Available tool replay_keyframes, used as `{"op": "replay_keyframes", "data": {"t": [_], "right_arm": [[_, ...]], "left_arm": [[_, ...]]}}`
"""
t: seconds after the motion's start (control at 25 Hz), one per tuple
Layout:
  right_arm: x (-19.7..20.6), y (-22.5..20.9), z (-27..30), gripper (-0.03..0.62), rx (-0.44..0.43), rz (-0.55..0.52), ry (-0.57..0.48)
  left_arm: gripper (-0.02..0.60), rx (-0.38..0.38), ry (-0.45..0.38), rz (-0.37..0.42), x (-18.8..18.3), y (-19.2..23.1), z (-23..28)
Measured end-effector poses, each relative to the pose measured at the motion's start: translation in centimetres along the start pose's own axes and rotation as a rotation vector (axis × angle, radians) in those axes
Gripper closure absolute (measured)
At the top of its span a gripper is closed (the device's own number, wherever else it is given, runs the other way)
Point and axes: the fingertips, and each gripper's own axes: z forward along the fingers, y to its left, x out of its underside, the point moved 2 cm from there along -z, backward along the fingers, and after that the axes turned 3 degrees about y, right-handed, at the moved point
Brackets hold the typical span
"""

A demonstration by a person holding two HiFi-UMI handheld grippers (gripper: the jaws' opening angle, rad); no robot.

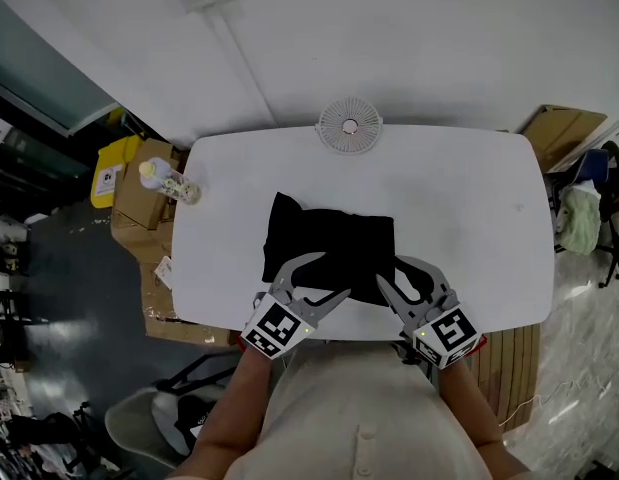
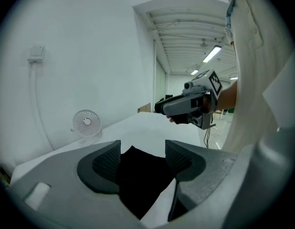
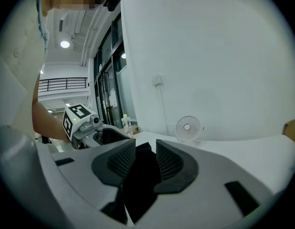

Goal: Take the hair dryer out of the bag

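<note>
A black cloth bag (image 1: 329, 243) lies flat on the white table (image 1: 469, 218), near its front edge. No hair dryer shows; the bag hides whatever is inside. My left gripper (image 1: 334, 274) is at the bag's near left part with its jaws wide apart, so it is open. In the left gripper view the bag (image 2: 140, 180) lies between and beyond the pads of the left gripper (image 2: 142, 159) without touching them. My right gripper (image 1: 391, 270) is at the bag's near right corner. In the right gripper view black cloth (image 3: 143, 185) fills the narrow gap of the right gripper (image 3: 146, 163).
A small white desk fan (image 1: 349, 126) stands at the table's far edge against the wall. A bottle (image 1: 169, 181) stands at the table's left edge, with cardboard boxes (image 1: 139, 203) and a yellow bin (image 1: 114, 173) on the floor beyond. More cardboard (image 1: 564, 133) leans at the right.
</note>
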Motion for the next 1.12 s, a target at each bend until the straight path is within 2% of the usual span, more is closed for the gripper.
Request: {"op": "replay_keyframes", "data": {"t": [0.16,0.56,0.76,1.0,1.12], "right_arm": [[0.1,-0.1,0.2,0.465,0.009,0.006,0.006],[0.9,-0.4,-0.1,0.465,0.032,0.025,0.020],[1.4,-0.8,-0.3,0.465,0.051,0.037,0.026],[2.0,-1.1,-0.7,0.464,0.064,0.049,0.032],[2.3,-1.3,-1.1,0.462,0.074,0.060,0.037]], "left_arm": [[0.294,0.032,0.084,0.077,1.0,1.1,0.1],[0.267,0.151,0.399,0.366,4.9,3.1,2.5],[0.255,0.217,0.543,0.479,7.0,4.1,4.3],[0.238,0.332,0.684,0.535,9.5,3.8,5.9],[0.234,0.359,0.732,0.560,10.7,3.4,6.6]]}}
